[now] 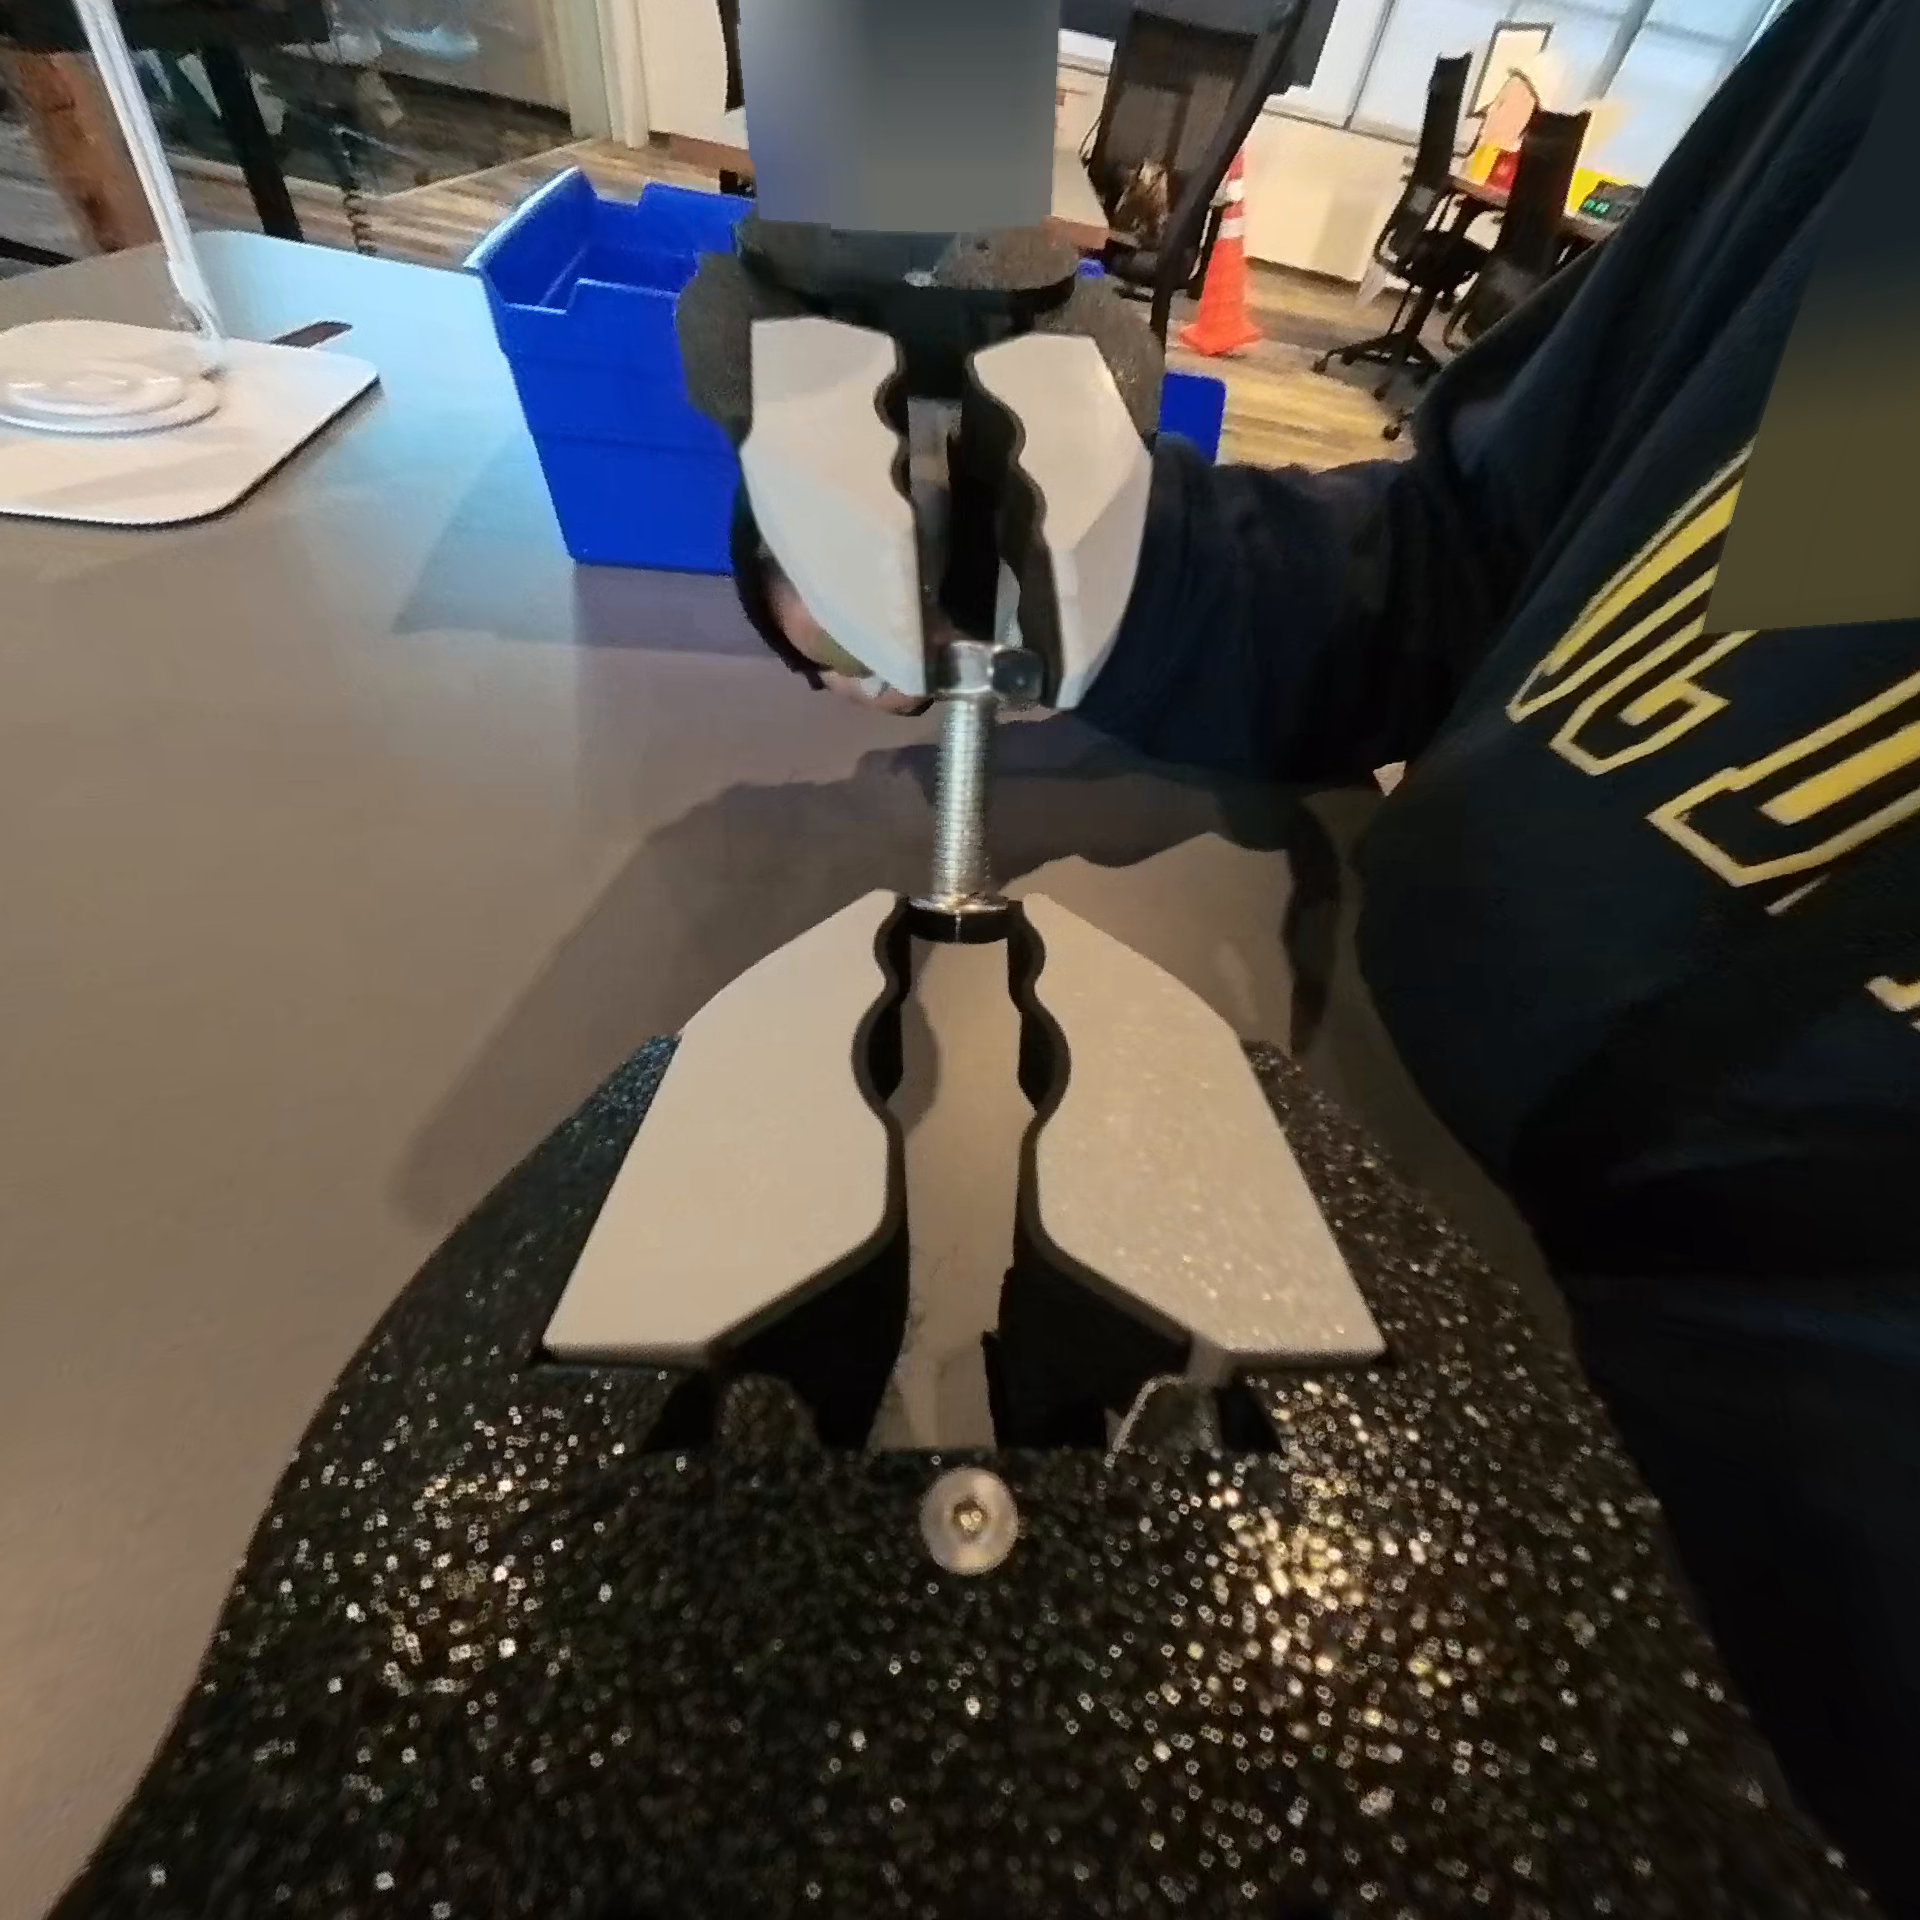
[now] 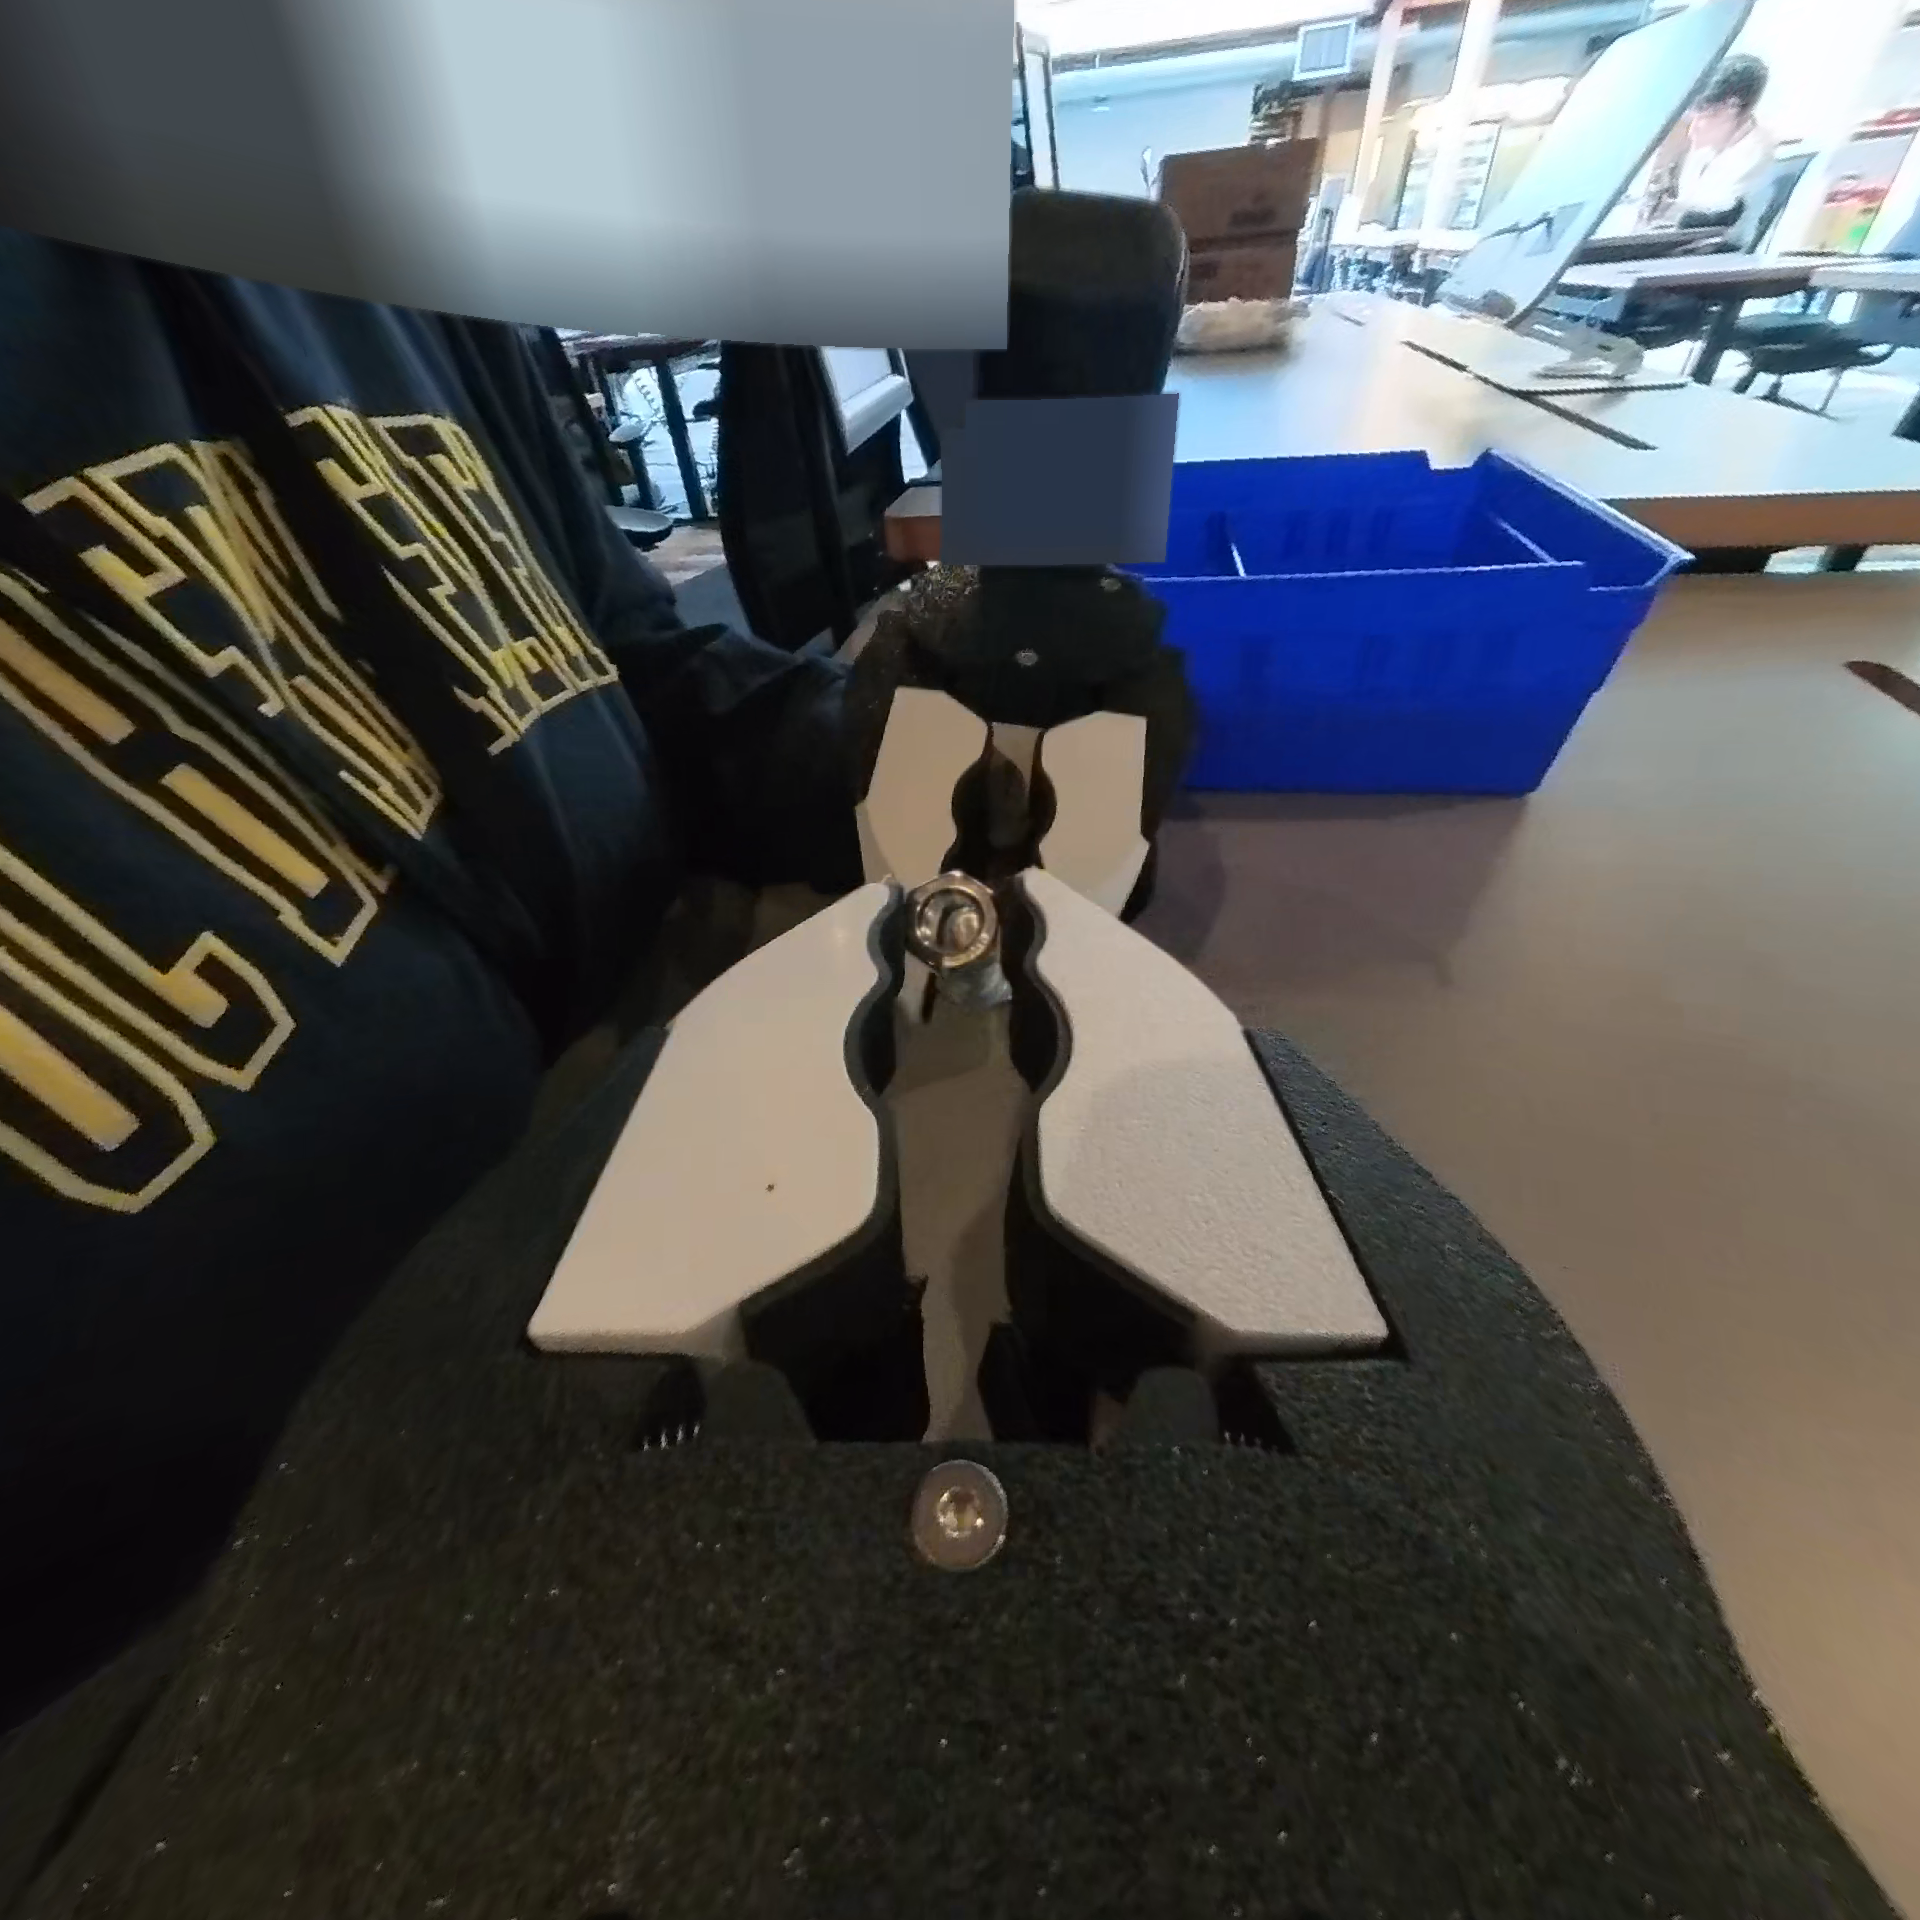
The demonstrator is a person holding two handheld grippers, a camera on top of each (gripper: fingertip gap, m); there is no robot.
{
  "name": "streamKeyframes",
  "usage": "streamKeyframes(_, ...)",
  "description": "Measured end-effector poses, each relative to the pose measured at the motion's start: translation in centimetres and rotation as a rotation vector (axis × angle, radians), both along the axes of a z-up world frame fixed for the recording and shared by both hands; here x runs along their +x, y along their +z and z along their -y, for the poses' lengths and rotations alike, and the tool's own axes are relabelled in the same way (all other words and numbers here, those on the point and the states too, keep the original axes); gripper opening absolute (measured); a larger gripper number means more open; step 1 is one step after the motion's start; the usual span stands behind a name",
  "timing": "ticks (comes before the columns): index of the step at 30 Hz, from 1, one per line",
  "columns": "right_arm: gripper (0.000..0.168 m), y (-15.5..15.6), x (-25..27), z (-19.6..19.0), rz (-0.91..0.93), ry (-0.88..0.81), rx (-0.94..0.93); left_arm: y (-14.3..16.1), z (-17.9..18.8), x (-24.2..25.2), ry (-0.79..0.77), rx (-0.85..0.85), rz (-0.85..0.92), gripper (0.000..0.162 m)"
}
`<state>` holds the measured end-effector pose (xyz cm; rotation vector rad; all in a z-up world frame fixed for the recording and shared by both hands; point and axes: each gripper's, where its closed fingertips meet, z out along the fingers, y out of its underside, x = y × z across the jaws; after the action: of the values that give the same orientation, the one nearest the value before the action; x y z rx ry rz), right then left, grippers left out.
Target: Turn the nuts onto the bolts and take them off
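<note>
Held end to end above the grey table (image 1: 312,831).

Left wrist view: left gripper (image 1: 958,916) nearly closed on a nut (image 1: 958,918) at the near end of the bolt (image 1: 961,790); opposite, right gripper (image 1: 987,681) pinching the hex head; blue bin (image 1: 613,416) behind.
Right wrist view: right gripper (image 2: 951,925) clamped on the bolt (image 2: 951,930), seen end-on; left gripper (image 2: 997,821) just beyond.

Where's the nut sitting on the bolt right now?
Left wrist view: the nut sits at the bolt's near end, between the left gripper's fingertips; the right gripper holds the head.
</note>
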<state>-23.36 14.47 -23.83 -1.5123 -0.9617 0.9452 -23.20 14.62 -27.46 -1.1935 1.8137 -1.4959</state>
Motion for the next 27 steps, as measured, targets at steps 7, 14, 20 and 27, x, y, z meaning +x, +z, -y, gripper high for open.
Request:
streamKeyframes(7, 0.018, -0.2, 0.0, 0.1, -0.009, 0.021, 0.0, 0.1, 0.4, -0.1, -0.027, -0.005, 0.014, 0.017)
streamKeyframes(14, 0.018, -0.2, 0.9, -2.7, -0.046, -0.203, -0.102, -0.1, -2.2, 0.8, 0.18, 0.045, 0.011, 0.017)
streamKeyframes(20, 0.018, -1.1, 1.8, -5.6, -0.204, -0.63, -0.348, -1.2, -5.2, 1.7, 0.433, 0.183, -0.042, 0.017)
streamKeyframes(27, 0.018, -0.7, 1.9, -5.6, -0.181, -0.722, -0.291, -1.1, -5.1, 1.7, 0.448, 0.168, -0.028, 0.017)
